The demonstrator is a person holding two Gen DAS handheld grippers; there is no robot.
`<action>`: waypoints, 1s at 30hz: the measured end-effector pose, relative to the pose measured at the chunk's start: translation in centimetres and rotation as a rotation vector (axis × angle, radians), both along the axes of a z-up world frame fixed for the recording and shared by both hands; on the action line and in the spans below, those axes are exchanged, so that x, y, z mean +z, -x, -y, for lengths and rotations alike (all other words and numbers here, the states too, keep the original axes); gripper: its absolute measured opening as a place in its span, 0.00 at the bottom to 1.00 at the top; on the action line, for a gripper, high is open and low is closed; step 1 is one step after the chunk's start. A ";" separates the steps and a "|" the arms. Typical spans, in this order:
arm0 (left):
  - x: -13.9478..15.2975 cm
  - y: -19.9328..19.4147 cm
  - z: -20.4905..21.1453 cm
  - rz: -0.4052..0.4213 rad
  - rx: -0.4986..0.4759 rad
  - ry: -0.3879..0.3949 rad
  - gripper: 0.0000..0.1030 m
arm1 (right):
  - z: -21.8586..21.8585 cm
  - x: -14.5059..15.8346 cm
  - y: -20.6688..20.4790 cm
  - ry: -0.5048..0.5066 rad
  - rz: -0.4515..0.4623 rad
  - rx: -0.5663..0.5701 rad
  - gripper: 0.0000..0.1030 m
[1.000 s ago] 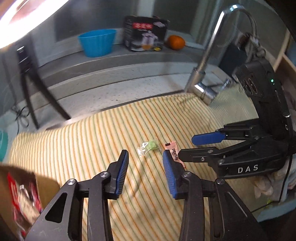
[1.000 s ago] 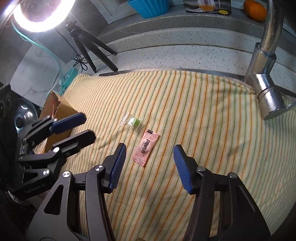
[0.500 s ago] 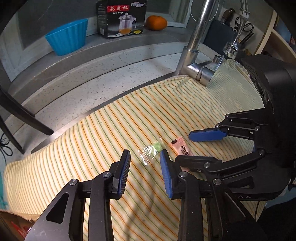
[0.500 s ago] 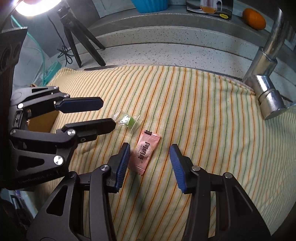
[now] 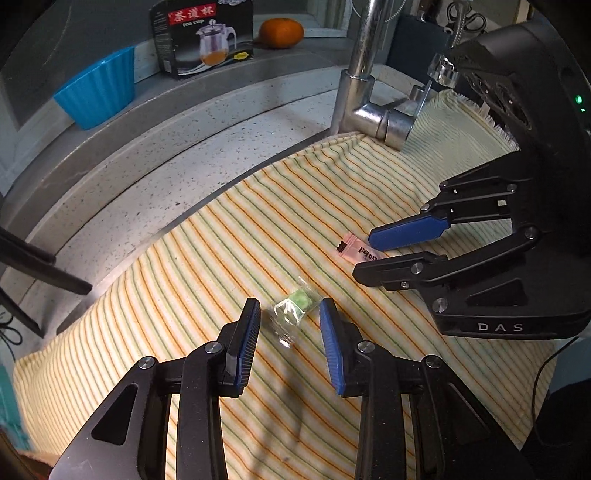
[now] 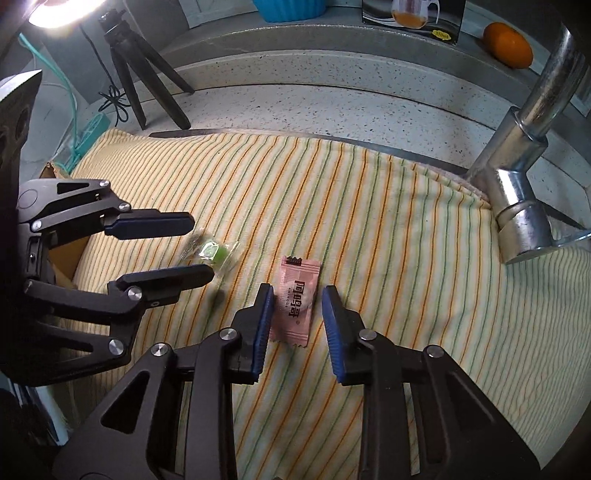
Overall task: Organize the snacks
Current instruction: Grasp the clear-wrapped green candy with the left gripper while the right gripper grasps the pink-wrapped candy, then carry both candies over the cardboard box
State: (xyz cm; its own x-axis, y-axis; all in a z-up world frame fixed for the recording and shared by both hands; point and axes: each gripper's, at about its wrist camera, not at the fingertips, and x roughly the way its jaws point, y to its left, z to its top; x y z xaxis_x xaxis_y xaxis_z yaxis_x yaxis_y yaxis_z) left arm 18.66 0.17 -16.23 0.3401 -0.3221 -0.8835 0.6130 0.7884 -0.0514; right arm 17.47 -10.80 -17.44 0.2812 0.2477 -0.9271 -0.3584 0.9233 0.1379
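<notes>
A green candy in a clear wrapper (image 5: 293,308) lies on the striped cloth (image 5: 221,258); it also shows in the right wrist view (image 6: 212,253). My left gripper (image 5: 290,328) is open with its blue pads on either side of the candy, low over the cloth. A pink snack packet (image 6: 297,297) lies beside it; it also shows in the left wrist view (image 5: 354,251). My right gripper (image 6: 297,314) is open and straddles the pink packet. Neither gripper holds anything.
A chrome faucet (image 6: 517,177) stands at the cloth's far right. A cardboard box (image 6: 64,254) sits at the cloth's left edge. On the back ledge are a blue bowl (image 5: 96,88), a tea cup box (image 5: 203,37) and an orange (image 5: 280,33). A tripod (image 6: 140,74) stands back left.
Both grippers moved forward and down. The left one now brackets the green candy, the right one brackets the pink packet. Both stay open.
</notes>
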 end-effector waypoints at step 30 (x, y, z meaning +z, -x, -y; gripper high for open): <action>0.5 2.3 -0.9 -0.008 0.242 0.172 0.18 | 0.8 0.7 0.4 -0.029 0.001 0.071 0.20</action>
State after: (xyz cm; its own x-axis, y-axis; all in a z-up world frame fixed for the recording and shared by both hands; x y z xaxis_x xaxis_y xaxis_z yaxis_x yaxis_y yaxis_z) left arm 16.40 1.10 -15.70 0.4186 -0.3779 -0.8258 0.4076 0.8908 -0.2010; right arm 17.07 -11.58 -16.76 0.2630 0.2934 -0.9191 -0.4231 0.8912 0.1634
